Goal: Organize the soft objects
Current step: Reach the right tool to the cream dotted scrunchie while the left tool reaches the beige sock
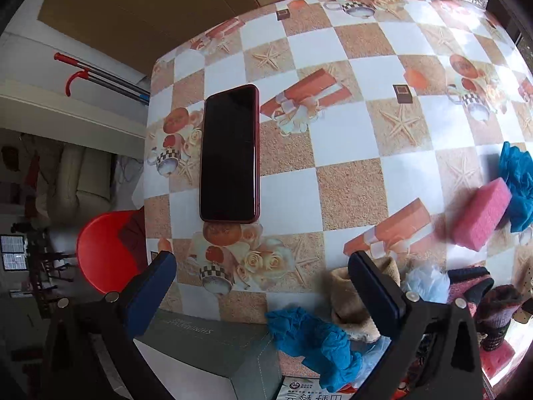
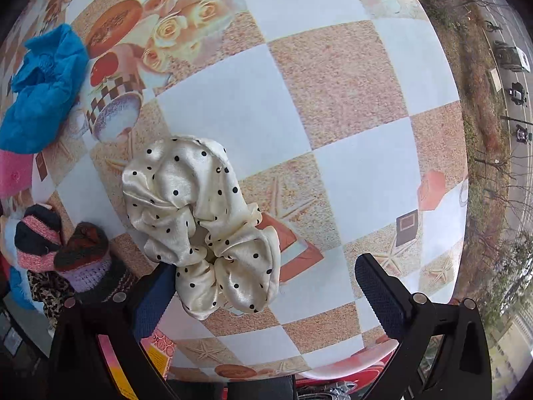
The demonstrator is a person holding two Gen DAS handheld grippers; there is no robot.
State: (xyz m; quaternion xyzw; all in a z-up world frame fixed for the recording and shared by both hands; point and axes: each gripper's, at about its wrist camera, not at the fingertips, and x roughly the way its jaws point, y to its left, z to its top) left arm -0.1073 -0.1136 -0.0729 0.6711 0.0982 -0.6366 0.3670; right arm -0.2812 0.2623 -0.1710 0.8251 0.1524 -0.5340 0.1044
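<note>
Plainly, the left hand-held gripper [image 1: 261, 275] hangs wide and empty over the bench [image 1: 349, 183], a phone [image 1: 230, 153] ahead near its left edge, a pink sponge [image 1: 481, 213] and blue cloth [image 1: 314, 341] rightward. The right hand-held gripper [image 2: 266, 278], also wide, straddles a polka-dot satin scrunchie [image 2: 200, 223] off-centre; the slippery satin could slide free on closing. Glossy checked oilcloth; a street outside.

A home: patterned tablecloth [image 1: 333, 173], sofa [image 1: 80, 180], red plastic chair [image 1: 103, 250], phone [image 1: 230, 153]
</note>
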